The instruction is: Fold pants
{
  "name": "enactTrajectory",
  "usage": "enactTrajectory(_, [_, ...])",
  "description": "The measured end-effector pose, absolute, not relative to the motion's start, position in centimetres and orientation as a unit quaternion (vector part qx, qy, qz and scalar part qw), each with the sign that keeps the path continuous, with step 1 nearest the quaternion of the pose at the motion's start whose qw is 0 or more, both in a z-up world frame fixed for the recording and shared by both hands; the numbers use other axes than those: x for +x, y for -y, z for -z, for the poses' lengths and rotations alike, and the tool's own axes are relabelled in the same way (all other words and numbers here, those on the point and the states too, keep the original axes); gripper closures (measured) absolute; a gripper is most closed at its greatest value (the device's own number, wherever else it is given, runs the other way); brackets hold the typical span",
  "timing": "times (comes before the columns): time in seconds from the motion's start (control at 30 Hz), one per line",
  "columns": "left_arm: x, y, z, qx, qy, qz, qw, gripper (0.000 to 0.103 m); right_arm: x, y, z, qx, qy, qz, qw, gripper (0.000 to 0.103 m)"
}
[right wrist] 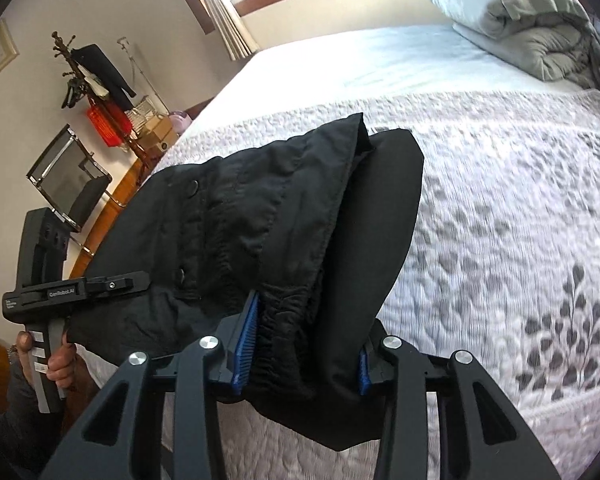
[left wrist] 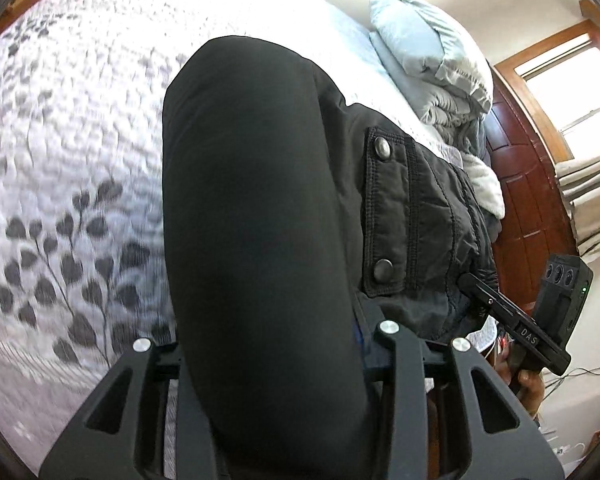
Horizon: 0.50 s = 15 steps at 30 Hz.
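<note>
Black pants [right wrist: 284, 248] hide most of the left gripper [left wrist: 268, 344], so its fingertips can't be seen, though fabric bulges out between the jaws, clamped on it. The right gripper [right wrist: 300, 356] has its blue pads [right wrist: 246, 340] pinched on the bunched waistband. Pants hang over the leaf-print quilt [right wrist: 520, 220]; folded duvet [right wrist: 532, 20] sits far off.

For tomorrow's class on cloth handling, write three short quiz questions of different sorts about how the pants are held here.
1. True or false: the right gripper is shut on the black pants.
2. What lies under the pants? A) quilted bedspread B) wooden desk C) carpet
3. Fill in: the pocket flap shows two metal ____.

Key: 1 true. 2 A, the bedspread. 3 snaps; the left gripper also grips the pants.
</note>
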<state>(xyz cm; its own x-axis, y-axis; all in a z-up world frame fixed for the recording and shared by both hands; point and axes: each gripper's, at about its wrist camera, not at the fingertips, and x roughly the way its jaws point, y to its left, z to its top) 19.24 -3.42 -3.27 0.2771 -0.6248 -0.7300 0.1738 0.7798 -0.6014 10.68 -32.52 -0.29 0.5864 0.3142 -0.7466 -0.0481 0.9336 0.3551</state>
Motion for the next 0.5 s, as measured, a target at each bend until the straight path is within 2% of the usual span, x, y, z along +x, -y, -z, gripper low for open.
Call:
enactTrajectory(0.23, [23.1, 2.0, 3.0, -0.207, -0.529, 0.245, 0.786, 0.068, 15.4, 32.5, 0.5, 0.157, -0.439, -0.112, 0.877, 0.063])
enactTrajectory(0.5, [27.9, 0.9, 6.3, -0.206, -0.54, 0.218, 0.786, 0.068, 20.7, 32.2, 3.7, 0.175, -0.459, -0.118, 0.863, 0.063])
